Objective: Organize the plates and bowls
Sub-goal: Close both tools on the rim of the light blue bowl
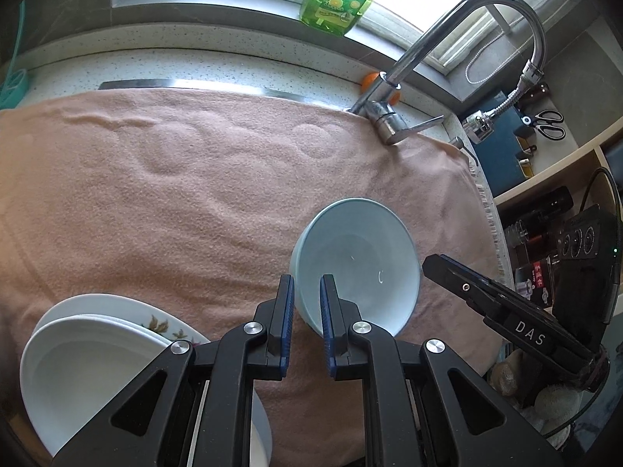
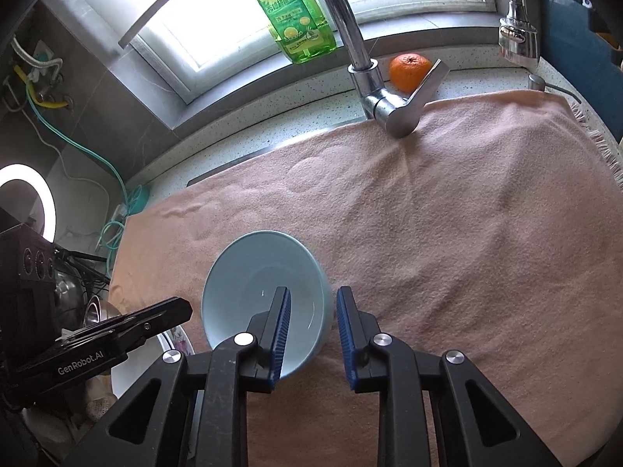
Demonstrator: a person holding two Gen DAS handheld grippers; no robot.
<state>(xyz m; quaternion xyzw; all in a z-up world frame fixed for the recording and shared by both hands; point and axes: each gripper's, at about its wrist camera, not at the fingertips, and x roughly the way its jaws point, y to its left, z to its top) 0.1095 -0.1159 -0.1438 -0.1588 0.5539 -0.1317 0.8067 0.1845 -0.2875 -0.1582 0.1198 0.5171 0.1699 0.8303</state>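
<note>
Right gripper (image 2: 313, 329): jaws astride the near wall of the pale blue bowl (image 2: 268, 292), one finger inside, one outside, pads not clearly pressing. Bowl tilted on the pink towel (image 2: 447, 233). Left gripper (image 1: 306, 313): nearly shut, empty, beside the bowl; stacked white plates (image 1: 89, 350) lower left.

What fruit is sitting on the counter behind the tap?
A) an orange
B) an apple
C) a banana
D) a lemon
A: a round orange with a dimpled top sits on the speckled counter just behind the chrome tap, below the window sill.
</note>
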